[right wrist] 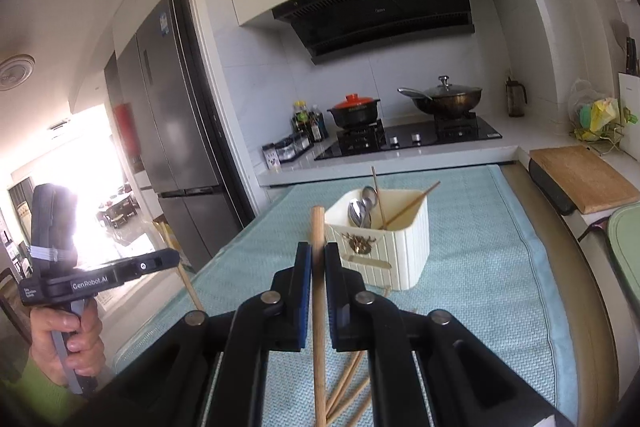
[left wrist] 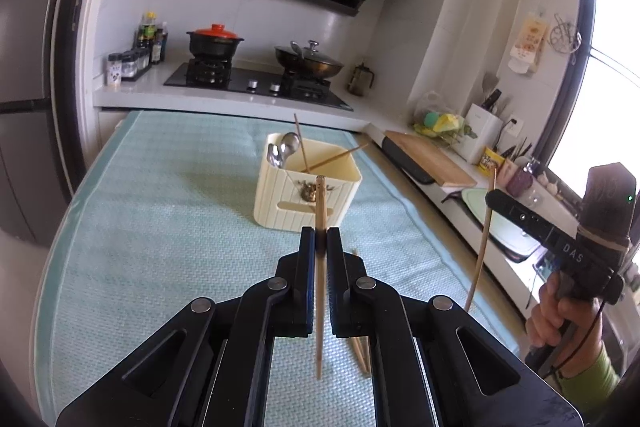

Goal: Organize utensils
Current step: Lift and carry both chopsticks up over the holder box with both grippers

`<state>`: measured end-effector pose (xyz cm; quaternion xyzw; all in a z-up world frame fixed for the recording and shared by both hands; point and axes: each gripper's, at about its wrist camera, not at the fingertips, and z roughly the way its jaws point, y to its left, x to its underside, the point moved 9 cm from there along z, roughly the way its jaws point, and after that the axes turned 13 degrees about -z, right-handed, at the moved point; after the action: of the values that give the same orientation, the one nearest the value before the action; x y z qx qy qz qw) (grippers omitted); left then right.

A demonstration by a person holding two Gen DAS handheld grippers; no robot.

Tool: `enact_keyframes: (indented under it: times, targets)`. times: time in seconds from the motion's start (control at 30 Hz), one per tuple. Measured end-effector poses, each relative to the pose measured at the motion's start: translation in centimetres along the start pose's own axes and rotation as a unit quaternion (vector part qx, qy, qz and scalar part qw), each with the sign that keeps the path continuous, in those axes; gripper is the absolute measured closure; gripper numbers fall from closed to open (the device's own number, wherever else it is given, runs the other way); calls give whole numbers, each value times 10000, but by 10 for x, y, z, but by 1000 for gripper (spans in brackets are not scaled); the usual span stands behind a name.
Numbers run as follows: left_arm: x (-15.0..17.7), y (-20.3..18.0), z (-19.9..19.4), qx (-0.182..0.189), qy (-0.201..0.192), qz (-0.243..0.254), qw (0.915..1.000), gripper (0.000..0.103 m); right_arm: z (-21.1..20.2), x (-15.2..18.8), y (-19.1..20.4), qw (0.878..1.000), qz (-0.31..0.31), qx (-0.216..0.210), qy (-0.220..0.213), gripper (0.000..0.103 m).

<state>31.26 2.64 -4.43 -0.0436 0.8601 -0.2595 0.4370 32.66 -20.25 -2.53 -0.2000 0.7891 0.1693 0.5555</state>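
L gripper (left wrist: 320, 235): jaws clamped narrow on one chopstick (left wrist: 319, 267), held near-upright at mid-length, prob. so the tip can drop straight into the bin. Spare chopsticks (left wrist: 360, 347) lie on teal mat (left wrist: 160, 227) just below/right of jaws, not yet collected.

Ahead of both grippers: cream holder (left wrist: 280, 203), already w/ spoons (left wrist: 286, 147) in its L compartment, two chopsticks leaning crossed in the R one.

R gripper (right wrist: 318, 255): pinched tight on 2nd chopstick (right wrist: 318, 307), also upright, same reason by my read. More loose sticks (right wrist: 348, 383) under it, on the mat.
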Motion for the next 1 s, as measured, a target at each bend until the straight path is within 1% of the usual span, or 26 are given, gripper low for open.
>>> enact_keyframes:
  times: [0.13, 0.23, 0.33, 0.43, 0.53, 0.7, 0.87, 1.0]
  targets:
    - [-6, 1, 1, -26, 1, -52, 10000, 100, 0, -16, 0, 9995, 33, 11, -314, 96]
    - [-15, 1, 4, -23, 29, -93, 9999, 100, 7, -24, 0, 9993, 9, 71, -378, 96]
    - [-32, -3, 10, -59, 8, -10, 10000, 100, 19, -35, -3, 9991, -47, 125, -404, 96]
    - [-56, -10, 18, -62, -58, 59, 9999, 100, 35, -51, -6, 9988, -141, 176, -445, 96]
    - [-89, -21, 25, -28, -189, 147, 9997, 100, 56, -72, -11, 9980, -278, 223, -516, 96]
    - [-151, -46, 46, 8, -500, 328, 9982, 100, 92, -115, -35, 9963, -209, 344, -758, 96]
    - [-202, -66, 84, -47, -717, 524, 9960, 100, 134, -152, -59, 9938, -252, 525, -950, 96]
    - [-222, -72, 125, -54, -726, 584, 9956, 100, 173, -164, -77, 9921, -380, 680, -987, 96]
